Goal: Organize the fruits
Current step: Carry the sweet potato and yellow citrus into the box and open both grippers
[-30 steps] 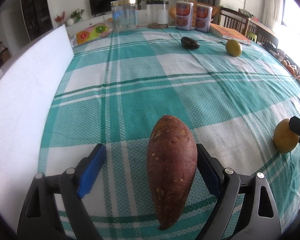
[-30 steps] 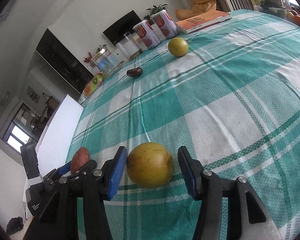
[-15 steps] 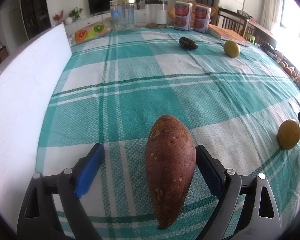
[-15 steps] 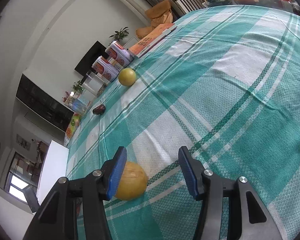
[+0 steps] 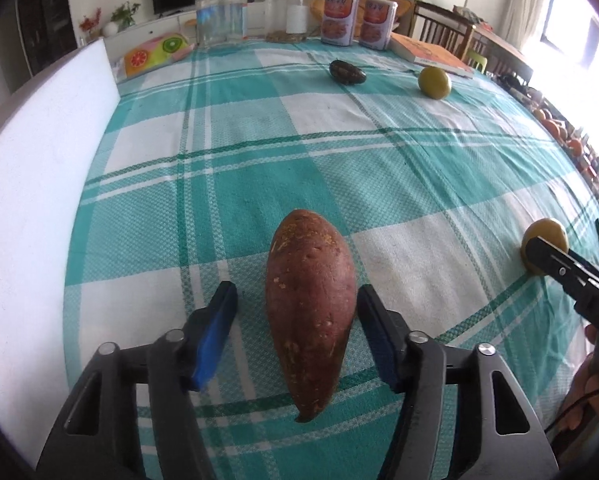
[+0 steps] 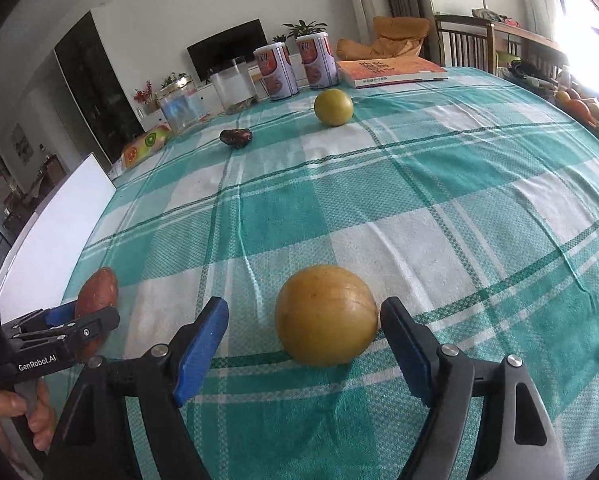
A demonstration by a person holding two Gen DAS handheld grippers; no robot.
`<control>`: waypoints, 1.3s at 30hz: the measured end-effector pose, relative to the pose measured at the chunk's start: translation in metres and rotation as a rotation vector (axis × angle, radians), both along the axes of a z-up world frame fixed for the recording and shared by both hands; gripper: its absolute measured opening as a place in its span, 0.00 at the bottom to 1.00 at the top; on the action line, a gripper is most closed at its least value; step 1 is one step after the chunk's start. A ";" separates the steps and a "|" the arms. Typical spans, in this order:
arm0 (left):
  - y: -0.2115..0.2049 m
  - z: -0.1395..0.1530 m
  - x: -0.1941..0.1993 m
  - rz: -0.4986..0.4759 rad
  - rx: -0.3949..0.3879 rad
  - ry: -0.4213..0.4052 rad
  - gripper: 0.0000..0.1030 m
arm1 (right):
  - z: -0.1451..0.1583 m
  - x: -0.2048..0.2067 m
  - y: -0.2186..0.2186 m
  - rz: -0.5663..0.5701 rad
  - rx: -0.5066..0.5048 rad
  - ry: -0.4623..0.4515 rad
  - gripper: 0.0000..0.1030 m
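A reddish sweet potato [image 5: 310,307] lies on the teal checked tablecloth [image 5: 259,140] between the jaws of my left gripper [image 5: 297,304], which is open; its right pad is close to the potato, the left pad stands apart. A yellow round fruit [image 6: 326,314] lies between the jaws of my right gripper [image 6: 303,316], also open, with the right pad nearly touching it. The fruit also shows in the left wrist view [image 5: 544,240], and the sweet potato shows in the right wrist view [image 6: 96,300]. A second yellow-green fruit [image 5: 434,82] and a dark fruit [image 5: 346,72] lie far back.
A white board [image 5: 31,168] runs along the table's left edge. At the back stand two tins [image 5: 355,20], two clear jars [image 5: 220,14], a fruit-print pouch [image 5: 155,50] and an orange book [image 5: 431,54]. Oranges [image 5: 555,128] lie at the far right.
The left jaws have narrowed around the sweet potato. The right gripper swung away and came back level, with the yellow fruit between its jaws again.
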State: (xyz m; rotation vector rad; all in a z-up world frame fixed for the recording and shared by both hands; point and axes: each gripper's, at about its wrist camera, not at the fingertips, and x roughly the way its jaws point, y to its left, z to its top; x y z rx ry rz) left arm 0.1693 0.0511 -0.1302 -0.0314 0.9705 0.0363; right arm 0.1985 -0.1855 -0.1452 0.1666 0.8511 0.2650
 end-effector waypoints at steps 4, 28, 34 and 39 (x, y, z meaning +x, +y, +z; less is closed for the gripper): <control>0.000 0.004 -0.007 -0.009 -0.034 0.005 0.40 | -0.002 0.002 -0.013 -0.024 0.076 0.021 0.48; 0.265 0.096 -0.177 0.522 -0.274 -0.029 0.39 | 0.111 -0.137 0.322 1.024 0.061 0.041 0.48; 0.259 0.065 -0.166 0.483 -0.240 0.099 0.43 | 0.082 -0.148 0.376 1.052 -0.183 0.066 0.51; 0.252 0.083 -0.159 0.486 -0.153 0.014 0.73 | 0.110 -0.131 0.349 0.968 -0.086 -0.017 0.70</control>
